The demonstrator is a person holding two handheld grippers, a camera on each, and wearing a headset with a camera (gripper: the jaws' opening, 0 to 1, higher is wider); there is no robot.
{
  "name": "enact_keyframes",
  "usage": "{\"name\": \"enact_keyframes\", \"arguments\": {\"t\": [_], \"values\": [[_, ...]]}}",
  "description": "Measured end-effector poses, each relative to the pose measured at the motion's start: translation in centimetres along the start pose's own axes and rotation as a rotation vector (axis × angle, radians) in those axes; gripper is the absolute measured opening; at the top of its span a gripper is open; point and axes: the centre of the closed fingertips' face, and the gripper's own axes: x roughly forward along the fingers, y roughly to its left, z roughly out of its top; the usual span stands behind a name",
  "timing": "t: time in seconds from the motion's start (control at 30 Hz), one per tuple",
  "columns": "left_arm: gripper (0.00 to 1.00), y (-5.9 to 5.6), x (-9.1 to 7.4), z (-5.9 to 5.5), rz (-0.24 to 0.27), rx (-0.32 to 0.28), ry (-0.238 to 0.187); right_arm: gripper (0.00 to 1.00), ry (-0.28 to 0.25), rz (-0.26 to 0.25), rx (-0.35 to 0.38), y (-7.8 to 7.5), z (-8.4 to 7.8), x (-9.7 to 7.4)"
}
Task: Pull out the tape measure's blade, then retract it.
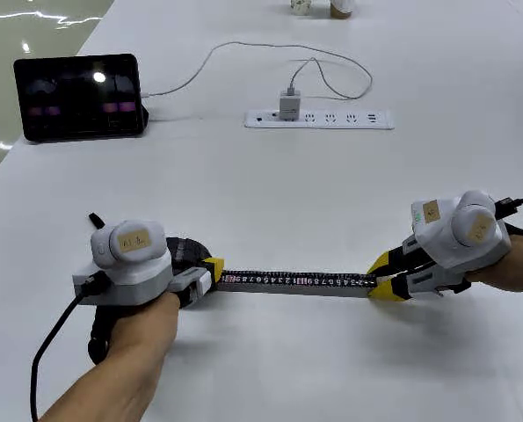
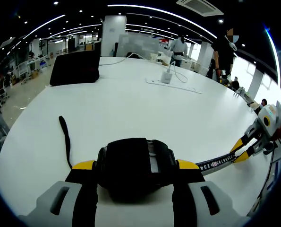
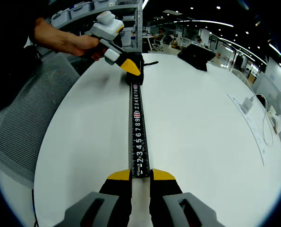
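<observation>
The black tape measure case (image 2: 135, 163) sits on the white table, clamped between the yellow-tipped jaws of my left gripper (image 2: 135, 165); in the head view the left gripper (image 1: 210, 274) is at the lower left with the case (image 1: 186, 253) partly hidden behind it. The black blade (image 1: 296, 281) with white numbers stretches rightward, flat above the table. My right gripper (image 1: 382, 277) is shut on the blade's end. In the right gripper view the blade (image 3: 138, 132) runs straight away from my right gripper (image 3: 140, 175) to the case (image 3: 136, 64). A black wrist strap (image 2: 64, 137) trails from the case.
A dark tablet (image 1: 79, 95) stands at the back left. A white power strip (image 1: 319, 118) with a plugged charger (image 1: 289, 105) and cables lies at the back centre. The table (image 1: 270, 202) is wide and white between them and the grippers.
</observation>
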Motion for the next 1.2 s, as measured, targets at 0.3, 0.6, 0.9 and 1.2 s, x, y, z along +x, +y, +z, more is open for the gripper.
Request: {"name": "enact_keyframes", "arguments": {"t": [0.3, 0.6, 0.9, 1.2], "values": [[0.59, 0.0, 0.0, -0.1, -0.002, -0.001, 0.001, 0.1, -0.007, 0.007, -0.004, -0.1, 0.4, 0.5], [0.59, 0.0, 0.2, -0.1, -0.005, -0.003, 0.003, 0.1, -0.011, 0.012, -0.006, -0.1, 0.8, 0.9], [0.59, 0.0, 0.3, -0.1, -0.006, -0.003, 0.002, 0.1, -0.015, 0.014, -0.01, 0.1, 1.6, 1.2], [0.59, 0.0, 0.3, -0.1, -0.007, -0.004, 0.003, 0.1, -0.021, 0.018, -0.012, 0.1, 2.3, 1.8]]}}
